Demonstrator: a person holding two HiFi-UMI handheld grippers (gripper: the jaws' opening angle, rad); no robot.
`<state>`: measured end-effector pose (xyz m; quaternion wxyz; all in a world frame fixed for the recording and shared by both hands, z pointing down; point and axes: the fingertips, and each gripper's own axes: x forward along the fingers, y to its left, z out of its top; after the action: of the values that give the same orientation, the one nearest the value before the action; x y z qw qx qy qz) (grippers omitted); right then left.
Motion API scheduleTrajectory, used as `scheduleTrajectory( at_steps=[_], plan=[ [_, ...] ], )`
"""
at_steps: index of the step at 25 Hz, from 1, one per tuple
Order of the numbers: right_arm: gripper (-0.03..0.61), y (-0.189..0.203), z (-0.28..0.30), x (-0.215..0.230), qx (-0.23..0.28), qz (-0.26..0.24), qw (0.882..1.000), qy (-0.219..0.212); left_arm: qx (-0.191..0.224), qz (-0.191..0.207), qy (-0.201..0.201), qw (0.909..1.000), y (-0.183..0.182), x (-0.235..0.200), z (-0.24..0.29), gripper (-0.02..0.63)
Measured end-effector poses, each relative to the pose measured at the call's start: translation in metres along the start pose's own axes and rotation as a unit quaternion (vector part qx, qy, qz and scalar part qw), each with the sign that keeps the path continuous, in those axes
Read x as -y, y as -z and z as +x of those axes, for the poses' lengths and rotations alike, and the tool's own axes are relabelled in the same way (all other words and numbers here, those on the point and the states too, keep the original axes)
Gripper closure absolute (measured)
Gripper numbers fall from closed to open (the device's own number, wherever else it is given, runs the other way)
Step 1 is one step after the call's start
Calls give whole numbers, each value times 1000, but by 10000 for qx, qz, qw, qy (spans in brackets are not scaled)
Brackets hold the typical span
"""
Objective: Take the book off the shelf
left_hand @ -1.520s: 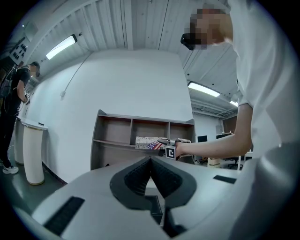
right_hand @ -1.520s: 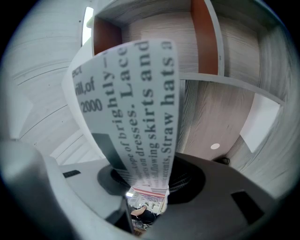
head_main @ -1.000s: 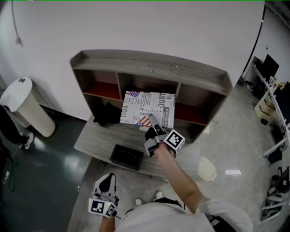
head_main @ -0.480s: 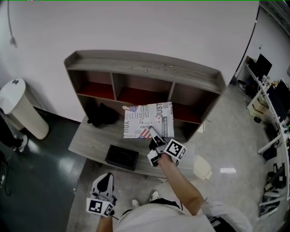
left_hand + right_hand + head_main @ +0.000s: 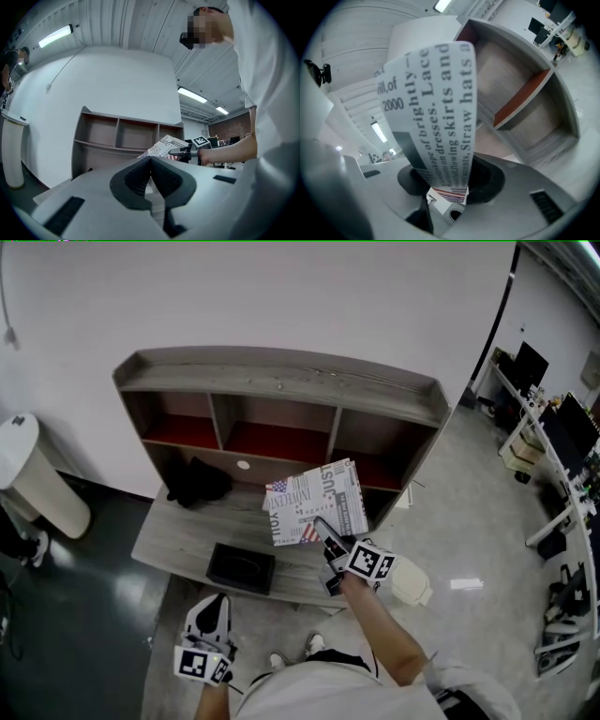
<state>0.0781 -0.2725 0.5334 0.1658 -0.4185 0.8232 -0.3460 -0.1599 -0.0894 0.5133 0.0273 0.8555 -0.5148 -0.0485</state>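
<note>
Book (image 5: 317, 502) has a newsprint-style cover: b&w headlines w/ US-flag patches at the upper-left corner & by the lower edge. In the head view "JUST" reads along the top edge; the other headline words are too small to be sure of. The right gripper view shows the book (image 5: 436, 103) close up, print running lengthwise: "brightly", "Lace", "dresses", "skirts and", "Straw hats", plus "2000". It looks thin, flat & rectangular.

Pos.: out of the shelf (image 5: 281, 381), held in the air & tilted, over the ledge (image 5: 178, 531), in front of the mid & right compartments. Nothing but the gripper touches it.

Right gripper (image 5: 325, 538) is clamped on the book's lower edge; in its own view the right gripper (image 5: 445, 187) has both pads pressed on the cover, one each side. From the left gripper view the book (image 5: 161, 144) shows far off w/ the right gripper (image 5: 180, 151) on it.

Left gripper (image 5: 214, 610) hangs low by the person's body, well apart from the book. In its own view the left gripper (image 5: 151, 176) has its jaw tips together, nothing between them.

Shelf is grey wood w/ 3 open compartments, red floors. On the ledge: a black tray (image 5: 241, 568) near the front and a dark bundle (image 5: 199, 482) at the back left. A white bin (image 5: 28, 474) stands to the left.
</note>
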Motion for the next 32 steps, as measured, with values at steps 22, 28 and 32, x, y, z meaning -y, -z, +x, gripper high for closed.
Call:
scheduleTrajectory(
  at_steps=[22, 28, 32],
  plan=[
    [405, -52, -76, 27, -508, -2052, 9771, 244, 150, 494, -128, 9986, -25, -16, 46, 597],
    [407, -50, -91, 32, -744, -2567, 9628, 397, 148, 614, -244, 9977, -29, -21, 55, 597],
    [407, -44, -97, 31, -688, -2742, 9573, 601, 112, 626, -375, 9973, -28, -28, 56, 597]
  ],
)
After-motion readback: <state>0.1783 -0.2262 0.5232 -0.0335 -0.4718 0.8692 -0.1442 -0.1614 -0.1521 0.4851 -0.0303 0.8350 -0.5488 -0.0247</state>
